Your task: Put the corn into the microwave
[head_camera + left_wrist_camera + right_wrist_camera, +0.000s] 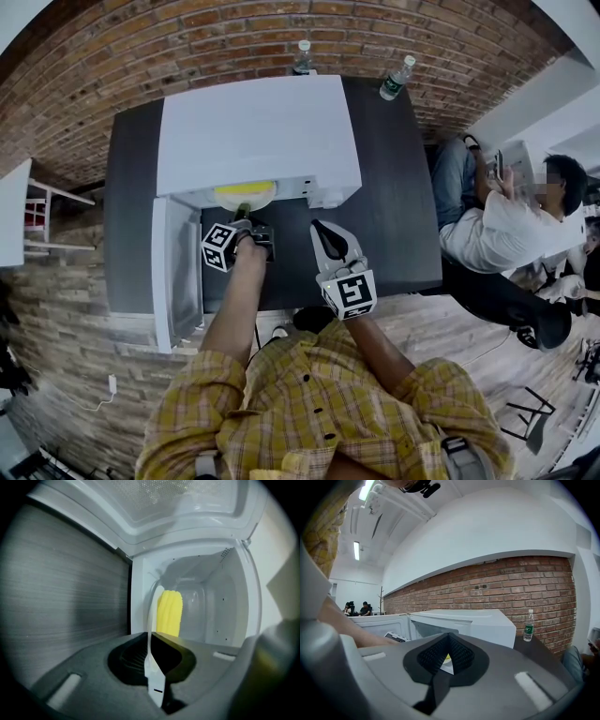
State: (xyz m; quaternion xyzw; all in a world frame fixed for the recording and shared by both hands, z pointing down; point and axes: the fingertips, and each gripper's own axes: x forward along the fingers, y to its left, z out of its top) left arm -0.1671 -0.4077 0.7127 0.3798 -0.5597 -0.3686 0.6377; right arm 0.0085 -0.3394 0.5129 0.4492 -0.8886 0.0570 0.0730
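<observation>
The white microwave (253, 131) stands on a dark table (398, 197) with its door (176, 272) swung open to the left. My left gripper (245, 214) is rolled on its side at the oven's mouth and is shut on the rim of a thin white plate (153, 616). The yellow corn (169, 613) lies on that plate, just inside the white cavity. From above, the plate and corn (246, 194) show as a yellow disc under the oven's front edge. My right gripper (322, 234) hovers over the table to the right, shut and empty.
Two water bottles (302, 58) (397, 77) stand at the table's far edge by the brick wall. A seated person (497, 225) is close to the table's right side. The open door takes up the table's left front.
</observation>
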